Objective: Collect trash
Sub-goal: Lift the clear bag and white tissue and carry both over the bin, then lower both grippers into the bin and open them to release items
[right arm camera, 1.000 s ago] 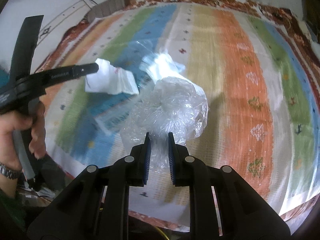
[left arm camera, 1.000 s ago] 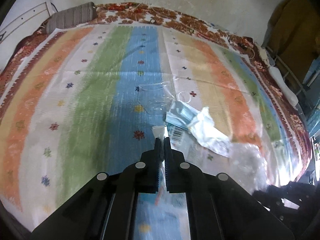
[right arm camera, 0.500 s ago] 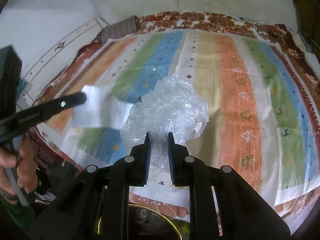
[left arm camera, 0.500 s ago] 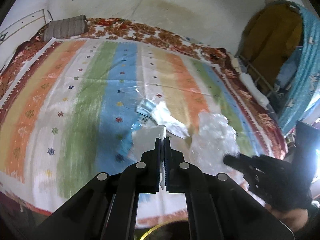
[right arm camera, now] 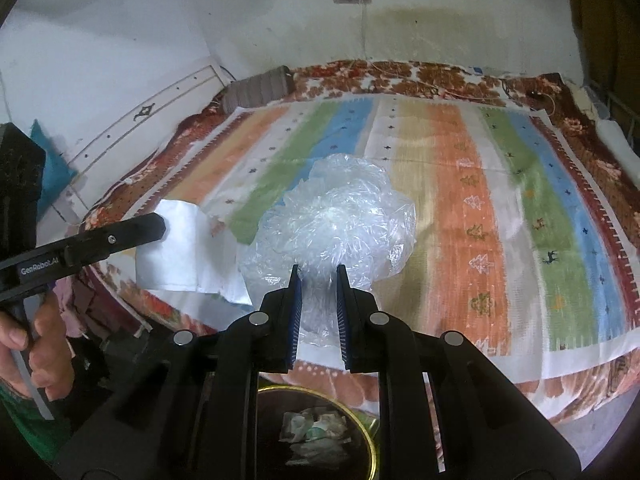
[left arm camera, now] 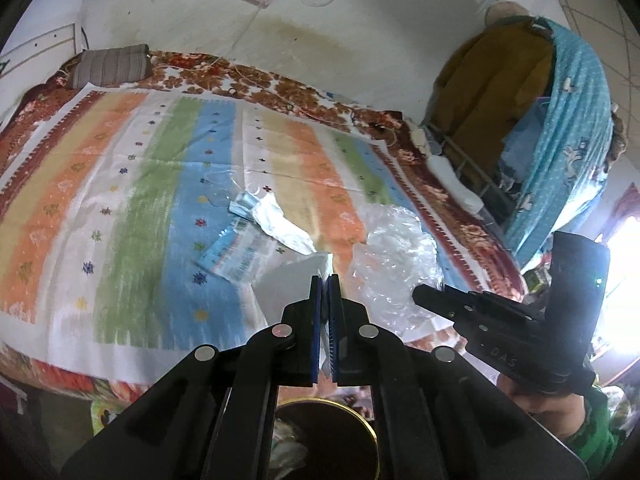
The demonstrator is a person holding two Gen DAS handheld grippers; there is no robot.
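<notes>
Both claws are carrying trash off the bed's near edge, the left claw (left arm camera: 325, 280) clamped on white paper (left arm camera: 288, 280), the right claw (right arm camera: 318, 272) on a crumpled plastic bag (right arm camera: 336, 216), next needing release over the bin (right arm camera: 320, 432) below.

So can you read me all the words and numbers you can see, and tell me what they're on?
"GenRobot.AI": white letters on the side of the left gripper, seen from the right wrist.
"DAS": raised letters on the side of the right gripper, seen from the left wrist; any further letters can't be made out.
Blue and white wrapper on the striped bedspread: it has printing, too blurred to read.
</notes>
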